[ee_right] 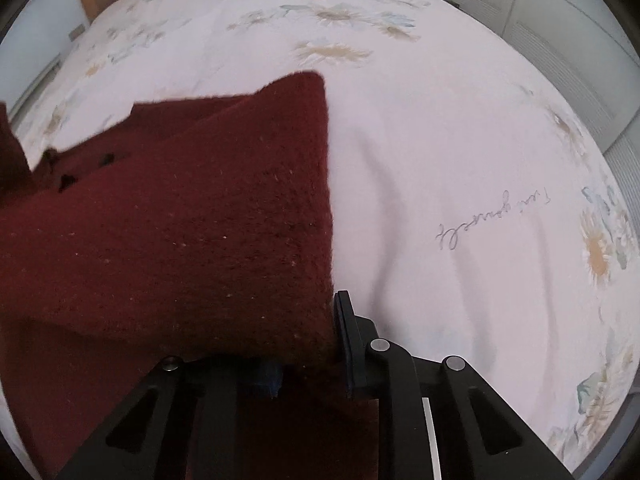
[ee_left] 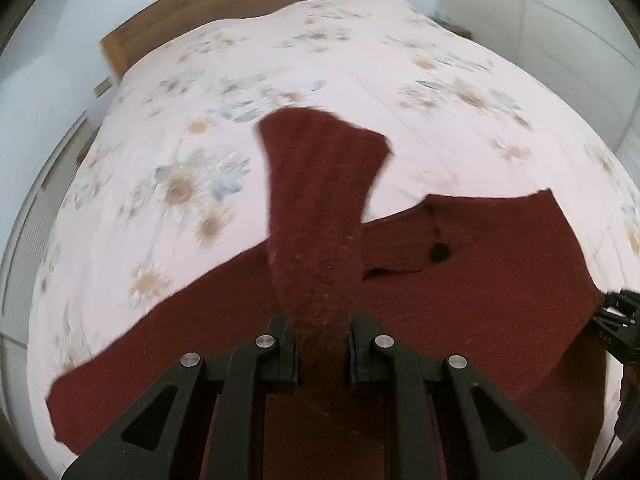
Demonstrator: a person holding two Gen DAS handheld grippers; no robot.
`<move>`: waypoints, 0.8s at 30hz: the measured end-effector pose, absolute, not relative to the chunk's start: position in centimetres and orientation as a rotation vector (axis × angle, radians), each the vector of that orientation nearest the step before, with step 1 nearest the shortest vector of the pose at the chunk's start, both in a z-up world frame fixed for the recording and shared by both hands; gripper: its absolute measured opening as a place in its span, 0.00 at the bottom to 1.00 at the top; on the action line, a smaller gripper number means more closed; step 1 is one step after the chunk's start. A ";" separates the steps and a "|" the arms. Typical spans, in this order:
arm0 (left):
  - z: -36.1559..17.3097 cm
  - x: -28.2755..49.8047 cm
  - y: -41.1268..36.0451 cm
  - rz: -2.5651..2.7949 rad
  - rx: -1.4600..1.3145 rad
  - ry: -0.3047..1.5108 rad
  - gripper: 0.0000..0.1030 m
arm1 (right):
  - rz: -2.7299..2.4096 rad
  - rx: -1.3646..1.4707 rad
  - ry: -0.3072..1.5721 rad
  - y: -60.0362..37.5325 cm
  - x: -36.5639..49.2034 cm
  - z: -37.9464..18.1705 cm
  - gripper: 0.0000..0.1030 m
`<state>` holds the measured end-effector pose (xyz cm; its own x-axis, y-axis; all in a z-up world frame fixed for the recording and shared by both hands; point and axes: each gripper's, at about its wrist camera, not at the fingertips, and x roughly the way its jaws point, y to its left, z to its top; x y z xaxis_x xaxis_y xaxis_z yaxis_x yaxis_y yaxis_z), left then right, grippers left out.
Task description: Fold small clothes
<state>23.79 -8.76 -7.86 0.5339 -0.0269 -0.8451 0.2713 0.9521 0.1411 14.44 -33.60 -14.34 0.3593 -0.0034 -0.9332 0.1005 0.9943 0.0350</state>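
Observation:
A dark red knitted garment (ee_left: pixel 480 280) lies spread on the flowered bedspread (ee_left: pixel 180 160). My left gripper (ee_left: pixel 322 344) is shut on one of its sleeves (ee_left: pixel 320 184), which stands up from the jaws and away over the bed. In the right wrist view the garment (ee_right: pixel 180 240) is bunched in a thick fold, and my right gripper (ee_right: pixel 308 356) is shut on its lower right edge. Fabric covers the left finger there; the right finger (ee_right: pixel 348 332) shows beside the cloth. The right gripper (ee_left: pixel 618 328) also shows at the garment's right edge in the left wrist view.
A wooden headboard (ee_left: pixel 240 4) closes the far end of the bed. White wardrobe doors (ee_left: pixel 560 40) stand to the right. Bare bedspread (ee_right: pixel 460 160) with a line of script (ee_right: pixel 492 220) stretches right of the garment.

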 end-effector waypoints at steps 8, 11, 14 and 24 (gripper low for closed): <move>-12.5 20.1 -2.9 -0.092 0.160 1.148 0.25 | -0.055 0.091 1.228 -33.5 14.8 -14.7 0.20; -13.6 19.4 -0.6 -0.051 0.085 1.187 0.31 | -0.053 0.089 1.234 -33.5 14.7 -14.6 0.21; -12.9 18.7 1.4 -0.019 0.026 1.194 0.33 | -0.052 0.090 1.241 -33.4 14.5 -14.5 0.21; -12.0 17.6 6.2 0.046 -0.025 1.215 0.49 | -0.059 0.134 1.259 -35.2 13.5 -13.9 0.48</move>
